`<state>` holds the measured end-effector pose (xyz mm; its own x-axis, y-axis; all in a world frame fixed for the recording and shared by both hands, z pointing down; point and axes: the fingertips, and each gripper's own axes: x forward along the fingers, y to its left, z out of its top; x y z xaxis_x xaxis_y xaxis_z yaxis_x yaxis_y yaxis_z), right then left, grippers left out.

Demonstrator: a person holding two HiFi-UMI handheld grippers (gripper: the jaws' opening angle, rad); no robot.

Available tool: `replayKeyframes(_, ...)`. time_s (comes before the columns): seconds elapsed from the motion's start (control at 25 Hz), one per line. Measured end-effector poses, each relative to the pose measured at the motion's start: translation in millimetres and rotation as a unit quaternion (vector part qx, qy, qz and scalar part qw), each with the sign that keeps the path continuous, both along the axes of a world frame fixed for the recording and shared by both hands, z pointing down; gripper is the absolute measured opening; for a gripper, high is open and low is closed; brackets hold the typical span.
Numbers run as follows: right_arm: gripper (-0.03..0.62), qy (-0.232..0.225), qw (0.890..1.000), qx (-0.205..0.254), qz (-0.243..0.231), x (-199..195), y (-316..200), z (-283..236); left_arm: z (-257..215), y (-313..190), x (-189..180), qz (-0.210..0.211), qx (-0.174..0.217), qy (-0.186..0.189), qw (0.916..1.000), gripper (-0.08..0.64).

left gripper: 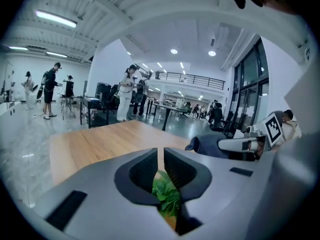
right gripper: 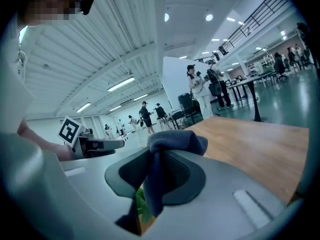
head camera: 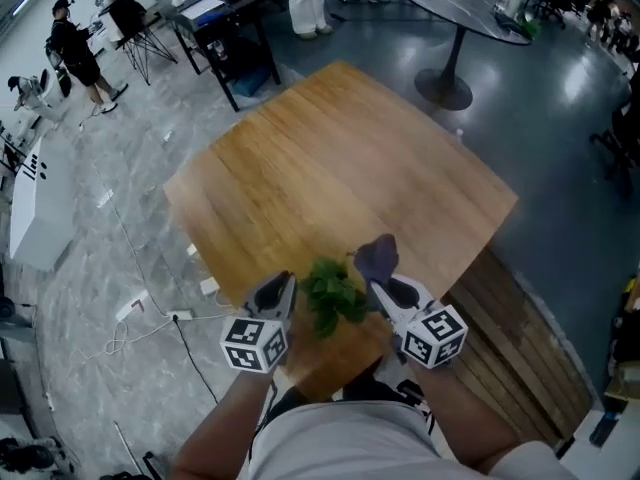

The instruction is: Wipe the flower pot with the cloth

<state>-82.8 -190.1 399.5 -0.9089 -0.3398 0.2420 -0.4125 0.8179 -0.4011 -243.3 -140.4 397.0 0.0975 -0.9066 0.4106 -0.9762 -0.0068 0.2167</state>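
A small green plant (head camera: 333, 298) stands near the wooden table's (head camera: 340, 168) near corner, and its leaves hide the flower pot from above. In the left gripper view, leaves (left gripper: 166, 196) and an orange patch show low down behind the jaws. My left gripper (head camera: 287, 281) hangs just left of the plant, its jaws a narrow slit apart with nothing seen between the pads. To the right of the plant, my right gripper (head camera: 378, 286) is shut on a grey-blue cloth (head camera: 377, 258), which bunches over its tips (right gripper: 175, 140). Both grippers are raised above the table.
A round dark table (head camera: 462, 13) stands beyond the far corner, and a black cart (head camera: 225, 43) stands at the far left. Cables and a power strip (head camera: 160, 313) lie on the floor to the left. People stand in the background.
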Motion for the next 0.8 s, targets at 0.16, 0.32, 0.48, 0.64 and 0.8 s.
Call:
replayKeyframes(0.16, 0.066, -0.026, 0.999, 0.026, -0.026, -9.0, 25.0, -37.6, -46.0, 34.1, -5.7, -0.028, 0.053, -0.010, 0.9981, 0.023)
replayKeyframes(0.32, 0.066, -0.036, 0.997, 0.059, -0.036, -32.1, 59.8, -71.6, -81.4, 79.0, -18.8, -0.036, 0.086, -0.020, 0.9954, 0.006)
replayKeyframes(0.48, 0.066, -0.040, 0.996, 0.083, -0.016, -38.4, 107.2, -105.8, -118.5, 123.1, -18.1, -0.017, 0.110, -0.012, 0.9937, 0.006)
replayKeyframes(0.64, 0.066, -0.046, 0.993, 0.111, 0.019, -38.7, 174.3, -132.8, -146.3, 174.9, -14.5, 0.016, 0.131, -0.009, 0.9912, 0.006)
replayKeyframes(0.8, 0.066, -0.046, 0.990, 0.125, 0.048, -38.9, 245.0, -151.4, -168.0, 226.4, -6.5, 0.050, 0.130, -0.009, 0.9902, 0.006)
